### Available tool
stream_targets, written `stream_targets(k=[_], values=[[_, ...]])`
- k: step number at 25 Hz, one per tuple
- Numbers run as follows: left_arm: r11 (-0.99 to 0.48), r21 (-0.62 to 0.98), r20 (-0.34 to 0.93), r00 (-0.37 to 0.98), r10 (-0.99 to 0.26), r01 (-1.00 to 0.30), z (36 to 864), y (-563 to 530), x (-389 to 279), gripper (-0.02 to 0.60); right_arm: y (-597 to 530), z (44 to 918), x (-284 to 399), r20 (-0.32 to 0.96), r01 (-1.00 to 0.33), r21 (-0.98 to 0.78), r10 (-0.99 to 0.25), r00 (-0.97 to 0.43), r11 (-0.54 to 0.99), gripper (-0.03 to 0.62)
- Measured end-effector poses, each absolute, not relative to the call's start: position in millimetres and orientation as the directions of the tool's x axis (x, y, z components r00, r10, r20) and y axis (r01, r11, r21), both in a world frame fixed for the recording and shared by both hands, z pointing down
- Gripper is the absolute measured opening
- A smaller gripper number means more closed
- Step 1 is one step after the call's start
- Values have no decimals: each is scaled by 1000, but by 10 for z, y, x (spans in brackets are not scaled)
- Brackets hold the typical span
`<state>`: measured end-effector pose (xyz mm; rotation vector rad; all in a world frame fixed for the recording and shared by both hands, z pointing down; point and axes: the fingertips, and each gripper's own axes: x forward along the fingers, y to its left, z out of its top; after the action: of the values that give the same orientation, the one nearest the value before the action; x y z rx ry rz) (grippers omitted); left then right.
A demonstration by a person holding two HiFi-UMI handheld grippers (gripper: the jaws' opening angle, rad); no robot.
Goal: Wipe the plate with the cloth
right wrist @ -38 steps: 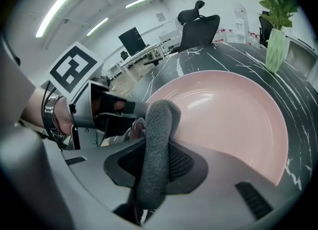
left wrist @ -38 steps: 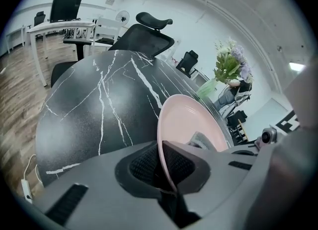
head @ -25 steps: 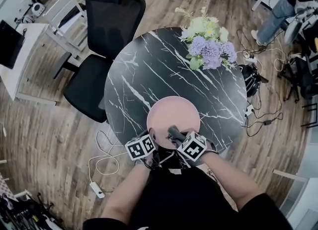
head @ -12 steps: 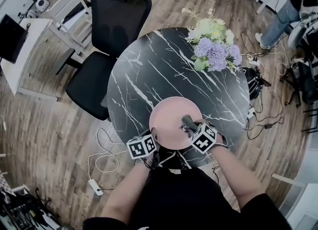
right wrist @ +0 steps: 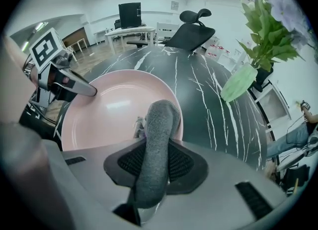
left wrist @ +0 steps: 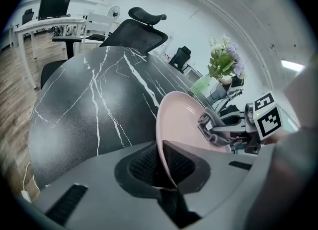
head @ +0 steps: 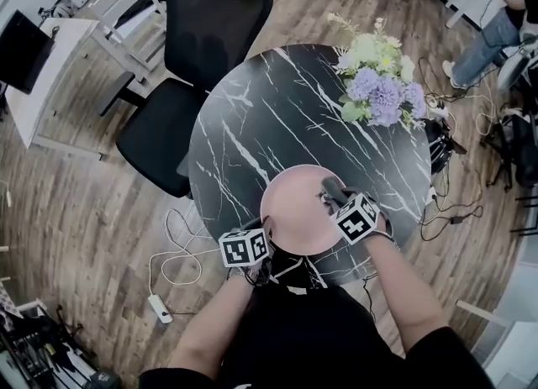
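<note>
So, head view, plate (head: 296,207): pink, on the table (head: 269,118) close to its near edge. A hard push could slide it off.
Head view, cloth (head: 330,186): grey, at the plate's right side, held by the right gripper (head: 329,194).
Left gripper view, left gripper (left wrist: 161,162): its jaws are almost together, pinching the plate's rim (left wrist: 181,119). They have just opened a tiny bit. If they let go more, the plate may slip or turn.
Right gripper view, right gripper (right wrist: 155,162): its jaws squeeze the cloth (right wrist: 156,139) tight, and its tip sits by the plate's rim (right wrist: 109,105). A wipe that goes too far could run off onto the table.
Right gripper view, flowers (right wrist: 268,30): well apart from the plate, likely safe.
Count: one plate, one cloth, two grippers, one table, one bunch of flowers.
</note>
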<state>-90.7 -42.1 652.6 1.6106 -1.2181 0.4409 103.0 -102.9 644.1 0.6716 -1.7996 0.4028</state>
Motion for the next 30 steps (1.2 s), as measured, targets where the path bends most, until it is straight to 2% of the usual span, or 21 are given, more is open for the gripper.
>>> stream_targets(k=[16, 30], values=[[-8, 497, 773, 447, -451, -868, 6544, -419, -884, 50, -1472, 6473, 501, 930, -542, 139, -297, -215, 829, 109], [21, 505, 768, 438, -467, -863, 6549, -417, -883, 51, -1308, 6480, -250, 914, -420, 135, -276, -297, 897, 107]])
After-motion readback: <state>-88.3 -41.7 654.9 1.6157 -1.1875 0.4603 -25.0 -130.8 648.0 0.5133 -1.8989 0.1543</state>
